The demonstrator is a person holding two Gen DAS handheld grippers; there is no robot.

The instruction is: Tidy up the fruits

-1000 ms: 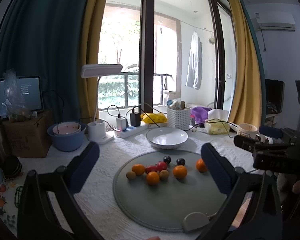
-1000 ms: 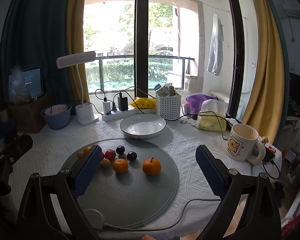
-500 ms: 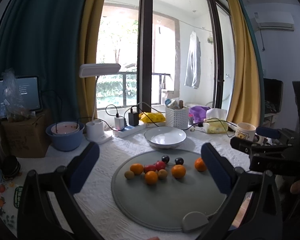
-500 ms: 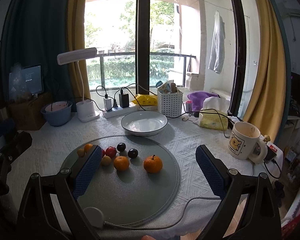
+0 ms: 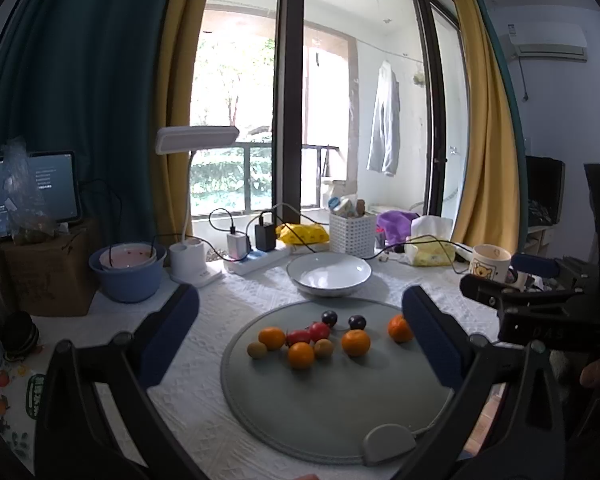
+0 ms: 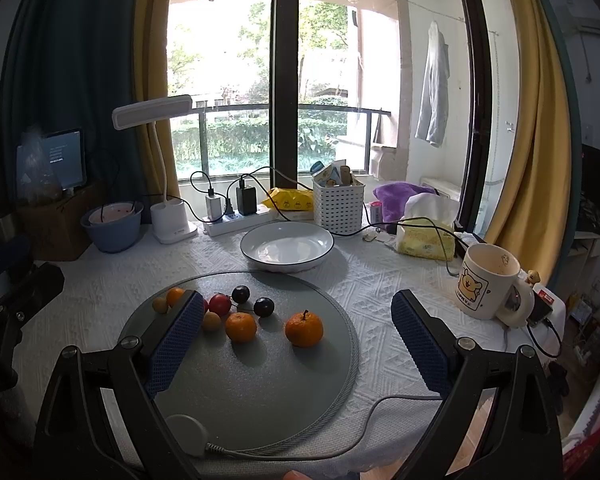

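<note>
Several fruits lie on a round grey mat (image 5: 332, 408) (image 6: 260, 384): oranges (image 5: 355, 342) (image 6: 304, 328), red tomatoes (image 5: 319, 331) (image 6: 219, 304), dark plums (image 5: 357, 322) (image 6: 264, 306) and small tan fruits (image 5: 257, 350) (image 6: 211, 321). An empty white plate (image 5: 329, 274) (image 6: 287, 247) stands behind the mat. My left gripper (image 5: 300, 344) is open and empty, above the mat's near side. My right gripper (image 6: 296, 340) is open and empty, with the rightmost orange between its fingers further ahead. The right gripper also shows at the right edge of the left wrist view.
A mug (image 6: 488, 282) stands at the right, a tissue pack (image 6: 426, 236) and white basket (image 6: 338, 206) behind the plate. A power strip (image 6: 236, 222), desk lamp (image 6: 168, 216) and blue bowl (image 6: 114, 226) are at the back left. A cable (image 6: 340, 436) crosses the mat's near edge.
Both grippers have shifted slightly; the right one moved a little closer to the mat. Both stay open and empty, and no fruit has moved.
</note>
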